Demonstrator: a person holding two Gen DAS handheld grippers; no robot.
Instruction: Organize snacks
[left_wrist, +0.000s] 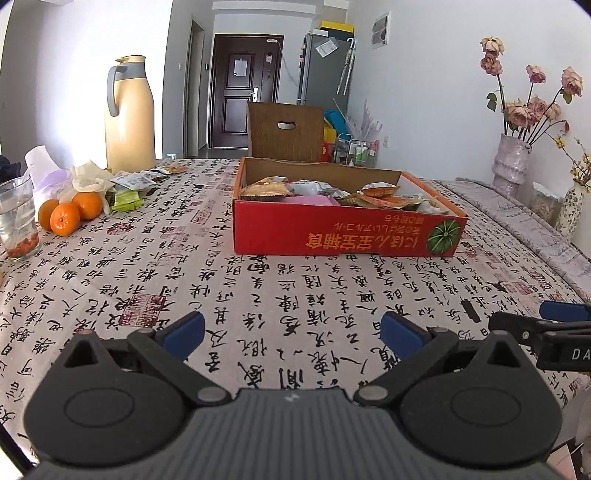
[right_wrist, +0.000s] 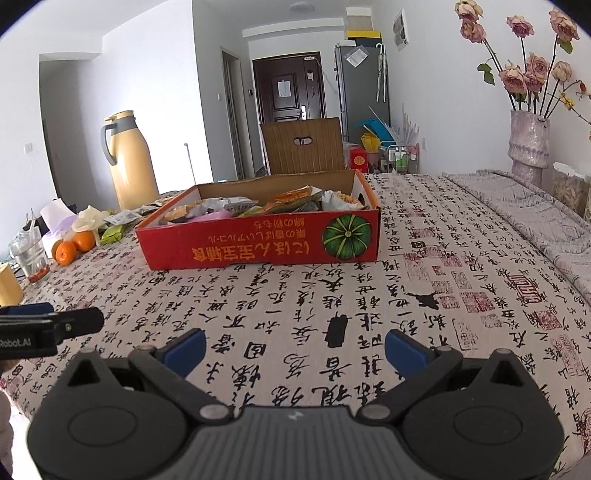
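Note:
A red cardboard box (left_wrist: 332, 232) (right_wrist: 258, 243) with a pumpkin picture sits mid-table, filled with several snack packets (left_wrist: 306, 190) (right_wrist: 258, 205). More loose snack packets (left_wrist: 136, 184) (right_wrist: 118, 221) lie at the far left near the thermos. My left gripper (left_wrist: 291, 332) is open and empty, low over the tablecloth, well short of the box. My right gripper (right_wrist: 295, 349) is open too, nothing between its blue pads, also in front of the box. Each gripper's side shows at the edge of the other's view.
A calligraphy tablecloth (left_wrist: 258, 288) covers the table. A yellow thermos (left_wrist: 129, 114), three oranges (left_wrist: 70, 214), a glass (left_wrist: 16, 221) and tissue stand at the left. A flower vase (left_wrist: 511, 162) and jar stand at the right. A chair back (left_wrist: 286, 131) is behind the box.

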